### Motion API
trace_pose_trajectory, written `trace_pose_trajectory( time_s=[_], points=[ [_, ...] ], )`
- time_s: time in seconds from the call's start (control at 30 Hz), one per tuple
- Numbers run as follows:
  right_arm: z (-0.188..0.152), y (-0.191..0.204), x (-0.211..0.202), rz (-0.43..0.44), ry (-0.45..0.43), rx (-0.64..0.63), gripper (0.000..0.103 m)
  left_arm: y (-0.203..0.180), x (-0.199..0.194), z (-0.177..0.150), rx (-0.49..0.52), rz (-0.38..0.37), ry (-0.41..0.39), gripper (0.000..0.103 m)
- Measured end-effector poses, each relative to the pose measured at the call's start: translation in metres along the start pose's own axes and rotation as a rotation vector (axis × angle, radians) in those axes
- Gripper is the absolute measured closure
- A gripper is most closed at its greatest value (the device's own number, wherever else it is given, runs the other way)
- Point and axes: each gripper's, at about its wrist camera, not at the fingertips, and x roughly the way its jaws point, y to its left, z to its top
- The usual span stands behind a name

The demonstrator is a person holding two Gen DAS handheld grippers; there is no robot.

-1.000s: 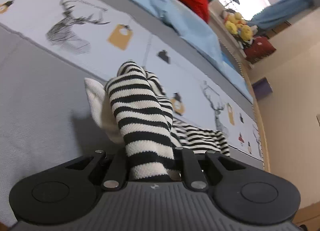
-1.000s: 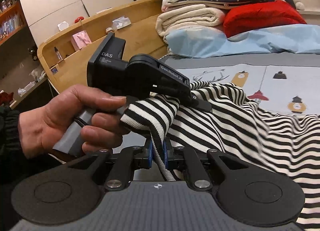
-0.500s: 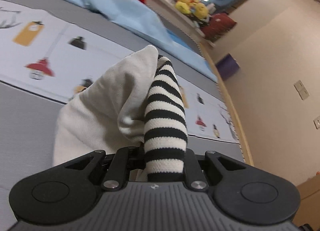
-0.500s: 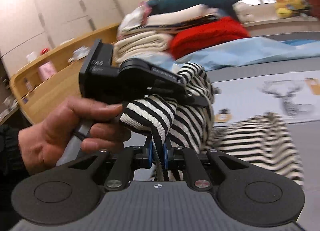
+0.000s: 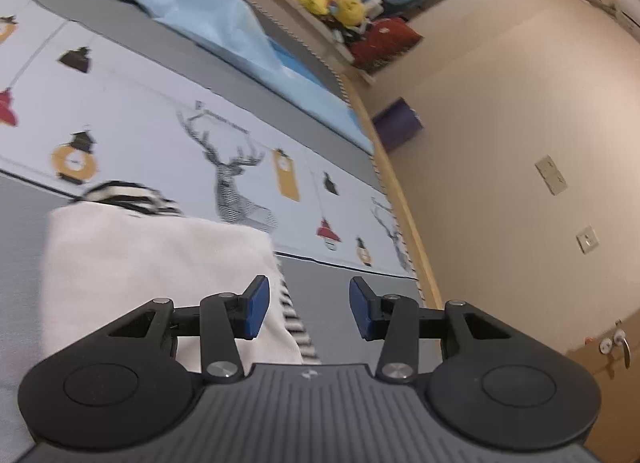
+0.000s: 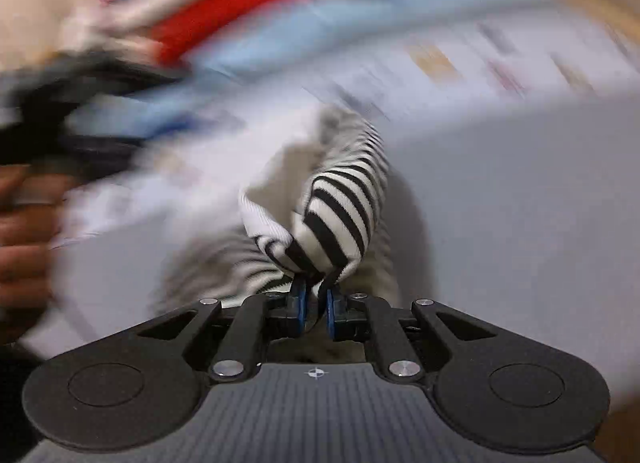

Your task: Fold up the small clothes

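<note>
Released since half a second ago, the striped garment now lies on the bed cover, pale inner side up, beneath the left gripper, whose blue pads stand wide apart and hold nothing. From the right wrist, heavily blurred, the right gripper is clamped on a bunched fold of the striped garment, lifted above the grey cover.
</note>
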Motion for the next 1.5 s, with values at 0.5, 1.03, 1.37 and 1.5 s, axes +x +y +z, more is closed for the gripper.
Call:
trace_pose_trajectory(
  time_s=[0.5, 1.03, 1.37, 1.5],
  points=[
    [0.036, 0.0, -0.002, 0.085, -0.138, -0.136, 0.046, 0.032, -0.049, 0.005, 0.133, 0.169, 0.098, 0.055],
    [0.042, -0.051, -0.027, 0.145, -0.184, 0.042, 0.102, 0.01, -0.028, -0.041, 0.457, 0.176, 0.304, 0.055],
    [0.037, -0.074, 0.027, -0.015, 0.091, 0.041, 0.102, 0.019, 0.03, -0.103, 0.711, 0.341, 0.571, 0.058],
    [0.045, -0.055, 0.017, -0.103, -0.031, -0.078, 0.101, 0.018, 0.034, -0.111, 0.761, 0.37, 0.571, 0.056]
  ],
)
